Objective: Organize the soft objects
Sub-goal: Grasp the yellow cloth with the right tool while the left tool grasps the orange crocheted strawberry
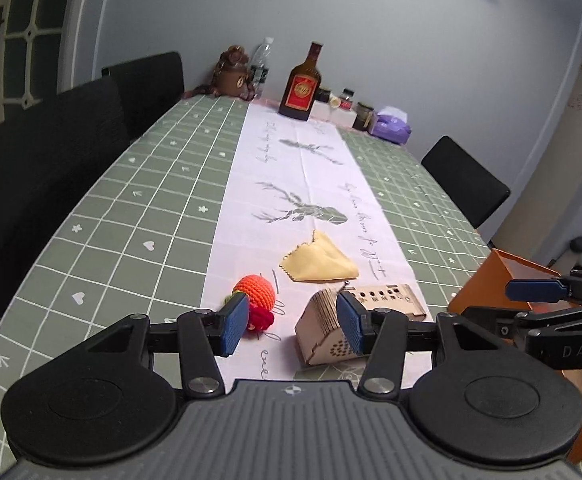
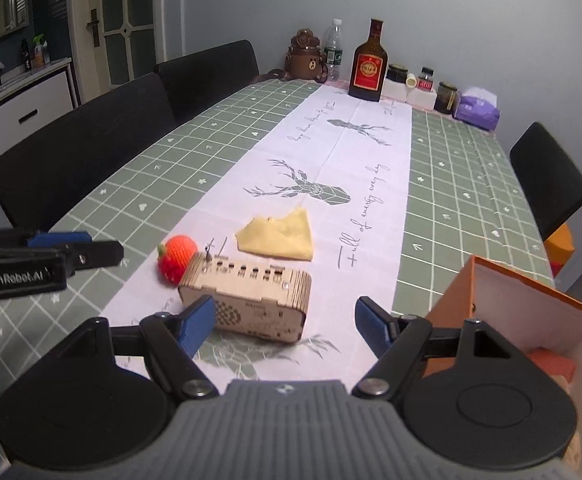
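Note:
A crocheted orange-and-red toy [image 1: 255, 298] [image 2: 177, 261] lies on the white table runner [image 1: 291, 184] [image 2: 343, 168]. A folded yellow cloth [image 1: 320, 259] [image 2: 278, 237] lies just beyond it. A wooden laser-cut box [image 1: 339, 322] [image 2: 247, 300] stands to the toy's right. My left gripper [image 1: 293, 326] is open and empty, hovering over the gap between toy and wooden box. My right gripper [image 2: 287, 330] is open and empty, just in front of the wooden box. An orange box [image 2: 523, 320] [image 1: 503, 280] stands at the right with soft pieces inside.
At the far end stand a brown bottle [image 1: 301, 86] [image 2: 368, 66], a water bottle [image 2: 334, 50], a brown bear figure [image 1: 233, 74] [image 2: 306, 58], small jars [image 2: 447, 97] and a purple tissue pack [image 1: 393, 125] [image 2: 477, 108]. Black chairs [image 1: 43, 168] [image 2: 547, 176] flank the table.

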A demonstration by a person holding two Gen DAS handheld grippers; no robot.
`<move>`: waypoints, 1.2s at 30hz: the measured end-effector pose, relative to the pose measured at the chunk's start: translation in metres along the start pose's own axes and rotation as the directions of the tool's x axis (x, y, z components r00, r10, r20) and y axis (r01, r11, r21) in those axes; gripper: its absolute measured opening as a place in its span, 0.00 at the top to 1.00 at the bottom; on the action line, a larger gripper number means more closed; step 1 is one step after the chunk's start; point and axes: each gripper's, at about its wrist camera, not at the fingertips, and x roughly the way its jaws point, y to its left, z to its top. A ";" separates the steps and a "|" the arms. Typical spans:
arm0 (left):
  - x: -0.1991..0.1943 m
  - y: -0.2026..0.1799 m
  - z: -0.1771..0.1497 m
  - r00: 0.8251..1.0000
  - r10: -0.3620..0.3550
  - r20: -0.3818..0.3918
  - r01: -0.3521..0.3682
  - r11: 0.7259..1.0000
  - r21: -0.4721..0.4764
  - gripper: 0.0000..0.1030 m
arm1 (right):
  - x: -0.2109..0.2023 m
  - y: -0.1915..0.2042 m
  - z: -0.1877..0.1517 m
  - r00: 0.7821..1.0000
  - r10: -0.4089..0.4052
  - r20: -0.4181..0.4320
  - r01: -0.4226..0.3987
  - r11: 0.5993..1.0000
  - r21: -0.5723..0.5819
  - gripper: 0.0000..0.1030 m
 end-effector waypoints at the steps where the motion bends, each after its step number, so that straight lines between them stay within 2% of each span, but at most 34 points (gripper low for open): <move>1: 0.007 0.001 0.003 1.000 0.011 -0.020 -0.011 1.000 -0.004 0.39 | 0.006 -0.003 0.006 1.000 0.008 -0.011 -0.008 1.000 0.012 0.26; 4: 0.035 0.007 0.009 0.996 0.055 -0.068 -0.057 0.998 -0.024 0.39 | 0.024 -0.008 0.020 0.999 0.033 -0.043 -0.031 0.999 0.032 0.26; 11: 0.084 0.027 0.012 0.989 0.050 -0.139 -0.067 0.991 -0.119 0.39 | 0.062 -0.014 0.044 0.993 0.072 -0.090 -0.071 0.997 0.011 0.26; 18: 0.110 0.029 0.011 0.979 0.077 -0.186 -0.098 0.990 -0.106 0.39 | 0.113 -0.024 0.060 0.984 0.091 -0.156 -0.087 0.996 0.031 0.26; 23: 0.118 0.026 0.012 0.974 0.090 -0.210 -0.104 0.993 -0.061 0.40 | 0.148 -0.030 0.069 0.969 0.125 -0.213 -0.111 0.991 0.076 0.27; 29: 0.122 0.027 0.012 0.966 0.077 -0.246 -0.093 0.994 -0.053 0.44 | 0.183 -0.017 0.078 0.952 0.130 -0.278 -0.141 0.990 -0.020 0.27; 32: 0.123 0.029 0.014 0.968 0.063 -0.243 -0.083 0.994 -0.072 0.48 | 0.197 -0.010 0.082 0.950 0.103 -0.294 -0.130 0.989 -0.075 0.27; 36: 0.123 0.033 0.019 0.973 0.092 -0.213 -0.113 0.990 -0.087 0.48 | 0.218 -0.004 0.084 0.935 0.091 -0.342 -0.138 0.984 -0.114 0.27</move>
